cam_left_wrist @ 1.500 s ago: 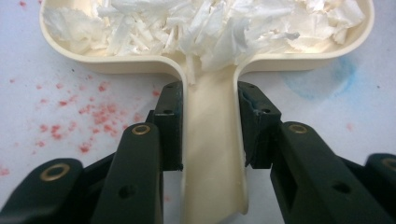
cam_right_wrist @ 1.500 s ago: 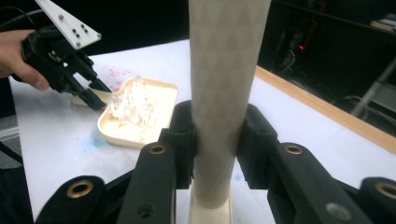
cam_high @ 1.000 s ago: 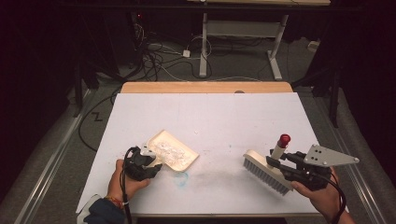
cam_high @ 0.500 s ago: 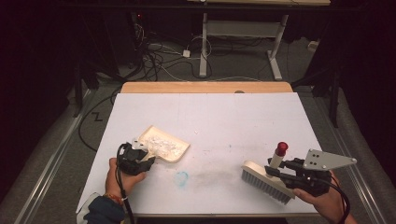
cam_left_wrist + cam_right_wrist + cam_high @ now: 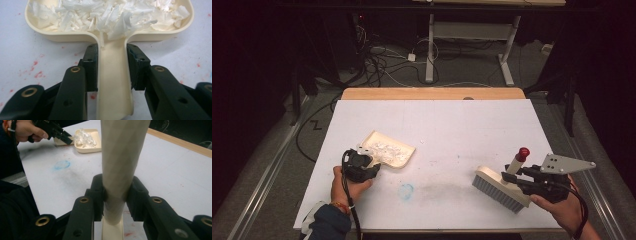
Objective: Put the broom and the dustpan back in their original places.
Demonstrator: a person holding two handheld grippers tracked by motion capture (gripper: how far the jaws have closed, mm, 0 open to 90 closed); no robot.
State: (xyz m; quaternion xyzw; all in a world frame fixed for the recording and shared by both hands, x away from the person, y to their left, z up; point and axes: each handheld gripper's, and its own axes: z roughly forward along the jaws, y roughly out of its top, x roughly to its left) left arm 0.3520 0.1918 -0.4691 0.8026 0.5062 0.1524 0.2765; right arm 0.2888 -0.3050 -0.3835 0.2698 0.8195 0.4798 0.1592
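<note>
L gripper pinches the dustpan by its cream handle; in the left gripper view both pads press the handle's sides, one each side, w/ the handle running back between the jaws toward the camera. Pan sits just ahead of the jaws, flat on the white table, its tray loaded w/ torn white paper scraps that heap up to the neck where handle meets tray. Red specks dot the table either side of the jaws. L hand wraps the gripper body, dark sleeve behind it, cable trailing back along the forearm. R gripper is clamped on the brush handle; in the right gripper view the pale round handle rises straight up between the pads, squeezed on both sides. In the high view the brush head lies just left of the R jaws, bristles toward the table near the front edge, red cap on the handle's end above the jaws, grey plate on top of the gripper, R hand behind. A faint blue ring mark & a grey smudge sit on the table between the 2 grippers, well apart from each other. Beyond the R jaws, far off, the L gripper & pan show at the upper left. Wood strip edges the table's far side.
</note>
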